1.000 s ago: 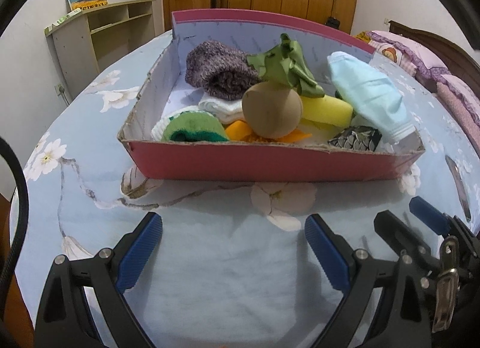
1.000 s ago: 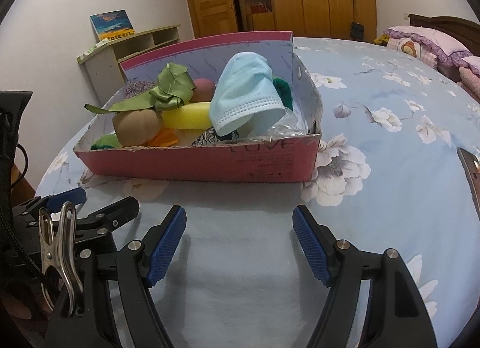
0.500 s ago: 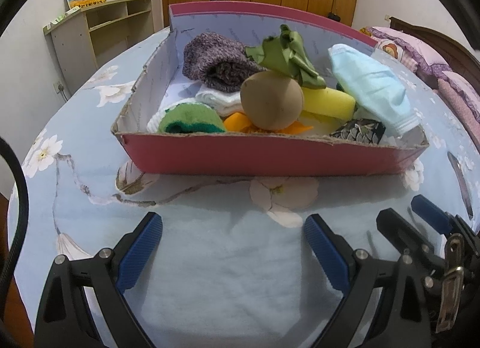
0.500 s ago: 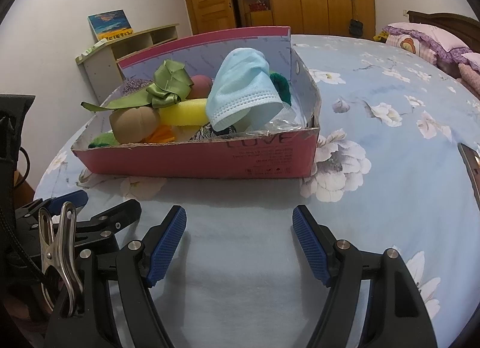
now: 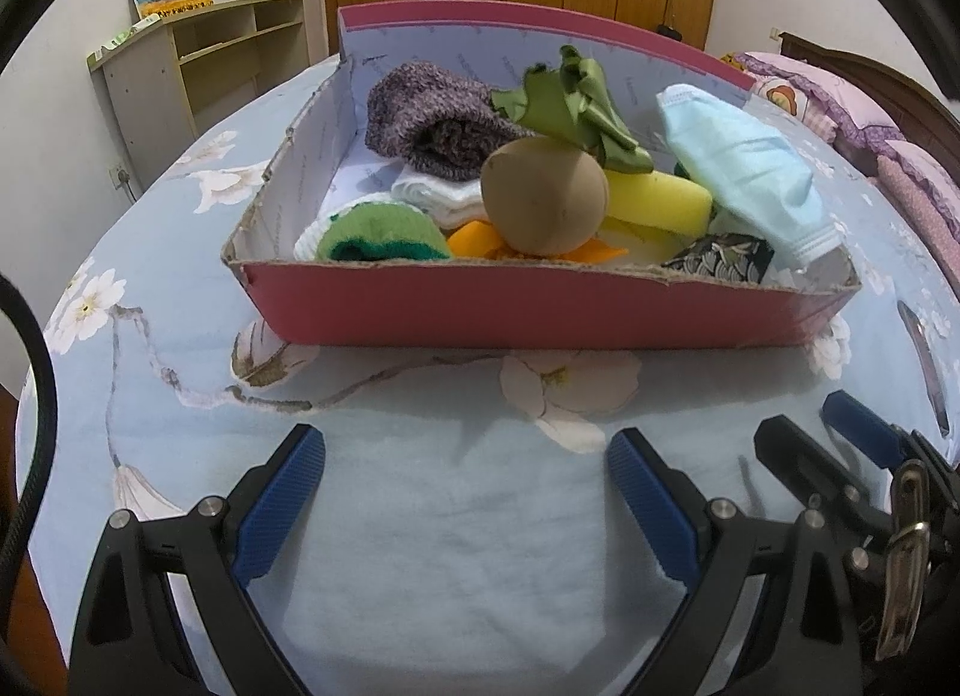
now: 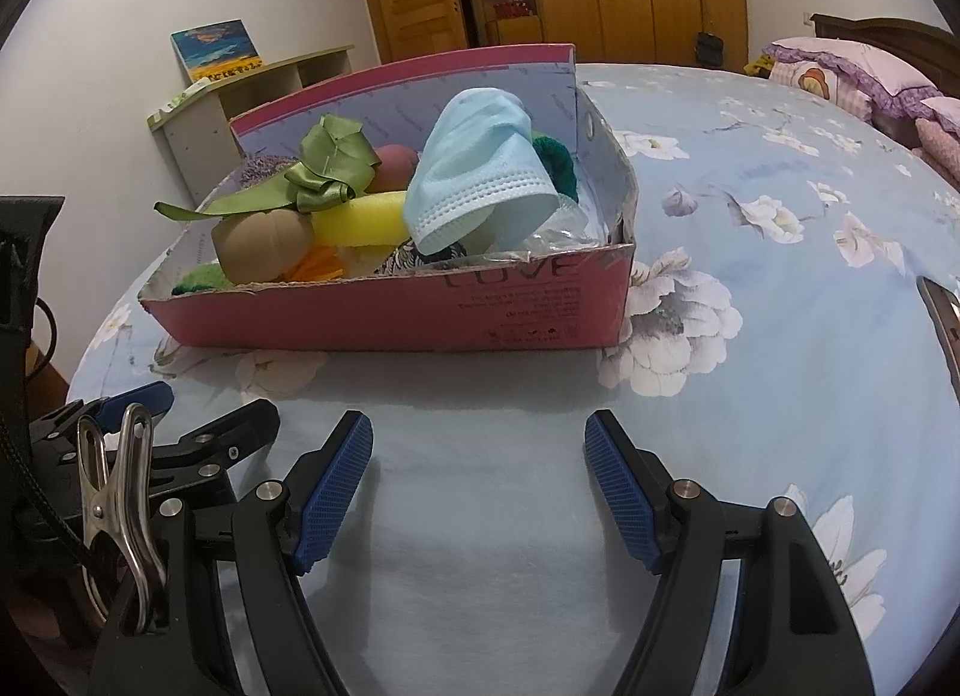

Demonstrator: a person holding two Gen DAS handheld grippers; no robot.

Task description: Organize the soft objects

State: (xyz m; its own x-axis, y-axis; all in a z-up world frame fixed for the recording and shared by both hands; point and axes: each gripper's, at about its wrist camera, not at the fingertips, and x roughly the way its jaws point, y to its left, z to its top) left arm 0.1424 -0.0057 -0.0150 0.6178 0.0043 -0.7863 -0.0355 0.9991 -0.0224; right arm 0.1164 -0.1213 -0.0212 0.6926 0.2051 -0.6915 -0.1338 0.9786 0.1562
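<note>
Inside pink box (image 5: 480,312): mask (image 5: 744,168), sponge (image 5: 660,201), socks (image 5: 432,120).

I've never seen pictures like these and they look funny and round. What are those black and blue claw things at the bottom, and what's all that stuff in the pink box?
Those claws are two grabbing tools, one in each of a person's hands. A small camera sits on each tool and looks out along its fingers, so you get one picture from the left gripper and one from the right gripper. The lens bends everything round. Both grippers are open and hold nothing. In front of them a pink box stands on a flowery blue bedsheet. It is piled with soft things: a blue face mask, a green ribbon, a yellow sponge, a tan ball and a purple knitted sock.
</note>
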